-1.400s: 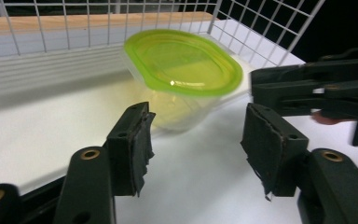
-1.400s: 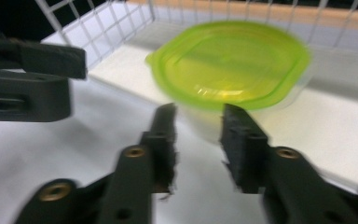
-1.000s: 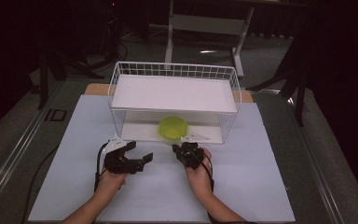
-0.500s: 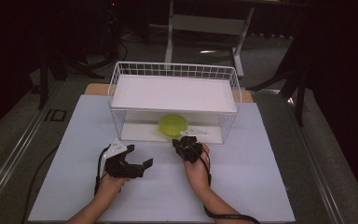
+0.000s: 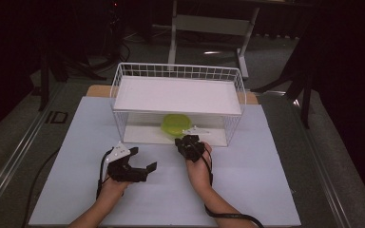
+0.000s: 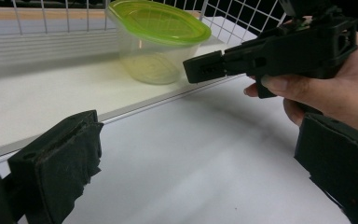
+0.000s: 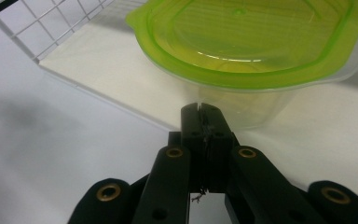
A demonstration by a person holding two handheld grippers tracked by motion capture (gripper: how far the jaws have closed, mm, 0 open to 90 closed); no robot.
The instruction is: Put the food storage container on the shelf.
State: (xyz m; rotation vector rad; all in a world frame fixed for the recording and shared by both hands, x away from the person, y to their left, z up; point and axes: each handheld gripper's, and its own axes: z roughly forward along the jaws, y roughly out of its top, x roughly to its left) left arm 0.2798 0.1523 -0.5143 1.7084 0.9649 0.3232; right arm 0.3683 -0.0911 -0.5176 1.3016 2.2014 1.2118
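A clear tub with a lime-green lid (image 5: 173, 124) (image 6: 161, 39) (image 7: 256, 37) stands on the lower white board of a white wire rack (image 5: 178, 72), under its upper shelf. My right gripper (image 5: 184, 141) (image 7: 204, 114) is shut with nothing between its jaws. Its tip points at the tub's front wall from just outside the rack's open front, a short gap away. From the left gripper view, the right gripper (image 6: 270, 51) shows in a hand, level with the tub. My left gripper (image 5: 144, 159) (image 6: 200, 163) rests on the white mat, open wide and holding nothing.
The rack's upper shelf (image 5: 176, 95) overhangs the tub, and wire walls close the sides and back. A white mat (image 5: 247, 190) covers the table around both hands. Cables trail back from each gripper. A desk frame (image 5: 209, 23) stands in the dark beyond.
My right gripper has moved forward toward the rack and the tub, still shut. The left gripper has stayed about where it was.
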